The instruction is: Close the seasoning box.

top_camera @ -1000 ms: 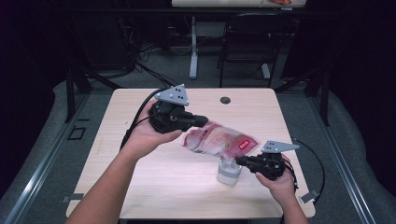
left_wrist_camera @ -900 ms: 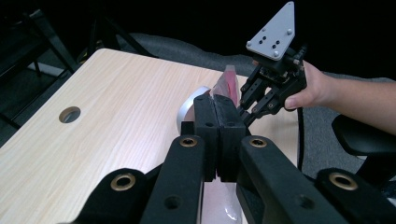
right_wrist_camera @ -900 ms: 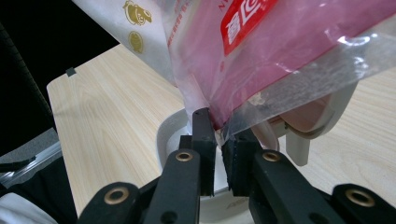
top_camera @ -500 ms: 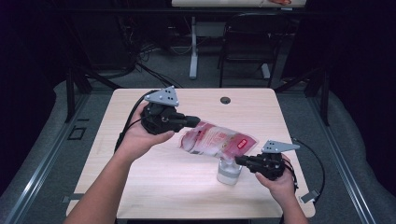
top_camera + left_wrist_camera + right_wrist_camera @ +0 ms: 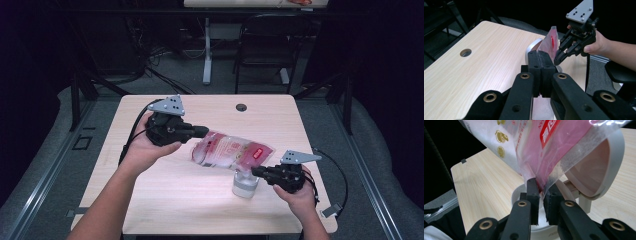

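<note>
Clear-and-red plastic bag [image 5: 231,153] hung tilted over the white container [image 5: 245,185], left gripper [image 5: 541,65] clamped on its upper end, right gripper [image 5: 541,192] pinching its lower corner above the container's mouth; pouring seemingly underway, next needing a steeper tilt.

Bag [image 5: 231,154]: glossy clear plastic film, crinkled, red print. Table [image 5: 210,210]: pale wood grain, matt, smooth. Jaw pads: matt black rubber. Cup [image 5: 245,185] at the bag's 5 o'clock: smooth whitish plastic.
</note>
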{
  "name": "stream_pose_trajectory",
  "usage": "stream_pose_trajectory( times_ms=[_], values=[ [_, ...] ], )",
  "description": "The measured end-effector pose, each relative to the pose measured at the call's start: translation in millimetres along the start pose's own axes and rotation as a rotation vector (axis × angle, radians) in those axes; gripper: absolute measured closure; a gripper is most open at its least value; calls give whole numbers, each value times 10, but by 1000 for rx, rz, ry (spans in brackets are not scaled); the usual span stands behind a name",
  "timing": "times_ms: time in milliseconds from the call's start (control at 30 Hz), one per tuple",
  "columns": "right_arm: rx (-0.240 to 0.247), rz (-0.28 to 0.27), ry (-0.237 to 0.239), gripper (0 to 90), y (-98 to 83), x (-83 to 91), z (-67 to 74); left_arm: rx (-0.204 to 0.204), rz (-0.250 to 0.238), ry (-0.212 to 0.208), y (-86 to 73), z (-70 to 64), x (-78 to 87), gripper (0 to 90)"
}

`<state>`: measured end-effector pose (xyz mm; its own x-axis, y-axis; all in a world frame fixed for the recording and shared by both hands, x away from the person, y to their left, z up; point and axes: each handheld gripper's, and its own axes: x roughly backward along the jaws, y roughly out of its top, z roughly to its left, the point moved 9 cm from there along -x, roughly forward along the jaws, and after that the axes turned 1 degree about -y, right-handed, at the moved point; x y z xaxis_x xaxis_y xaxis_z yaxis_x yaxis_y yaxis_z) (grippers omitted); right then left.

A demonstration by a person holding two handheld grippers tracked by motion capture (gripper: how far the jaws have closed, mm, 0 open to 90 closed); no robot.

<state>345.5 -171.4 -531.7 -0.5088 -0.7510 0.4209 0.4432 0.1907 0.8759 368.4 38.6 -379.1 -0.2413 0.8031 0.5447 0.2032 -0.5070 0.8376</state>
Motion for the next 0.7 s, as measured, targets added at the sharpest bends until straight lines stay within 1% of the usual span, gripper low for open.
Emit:
stream_pose_trajectory(
  times_ms=[233, 700],
  values=[
    [5, -1, 7, 843, 8, 3, 10, 11, -9, 2, -47, 19, 22, 899],
    [4, -9, 13, 844, 21, 0, 25, 16, -2, 3, -103, 45, 49, 898]
  ],
)
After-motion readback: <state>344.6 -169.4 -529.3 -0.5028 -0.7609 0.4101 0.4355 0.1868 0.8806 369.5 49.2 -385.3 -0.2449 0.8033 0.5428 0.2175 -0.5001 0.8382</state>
